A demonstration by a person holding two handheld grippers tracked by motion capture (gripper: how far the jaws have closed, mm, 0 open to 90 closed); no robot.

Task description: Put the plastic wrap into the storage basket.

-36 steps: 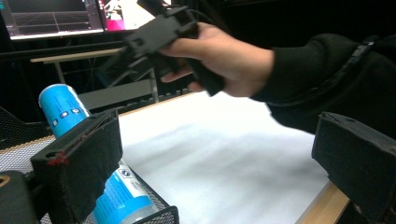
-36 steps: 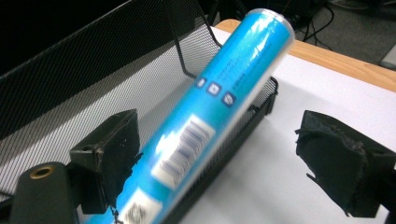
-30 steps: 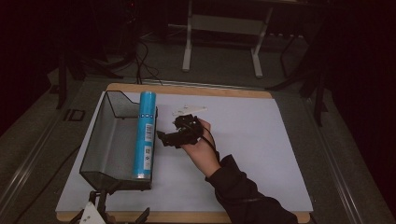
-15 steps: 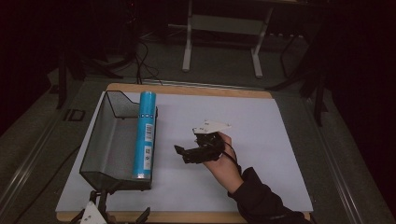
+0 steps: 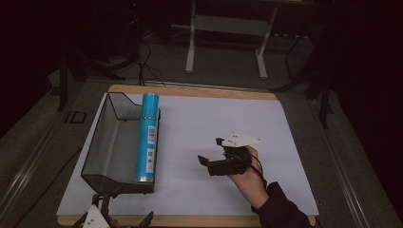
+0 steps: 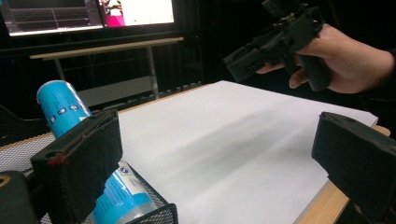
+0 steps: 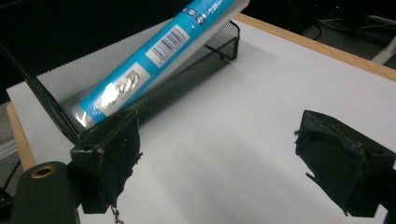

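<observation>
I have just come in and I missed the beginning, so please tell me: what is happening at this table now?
A person holds tongs in each hand over a white table. The right tongs are open, empty, above the middle of the table. The left tongs are open too, low at the near edge. A blue cylindrical can lies along the right rim of a black mesh tray. Nothing is gripped.
</observation>
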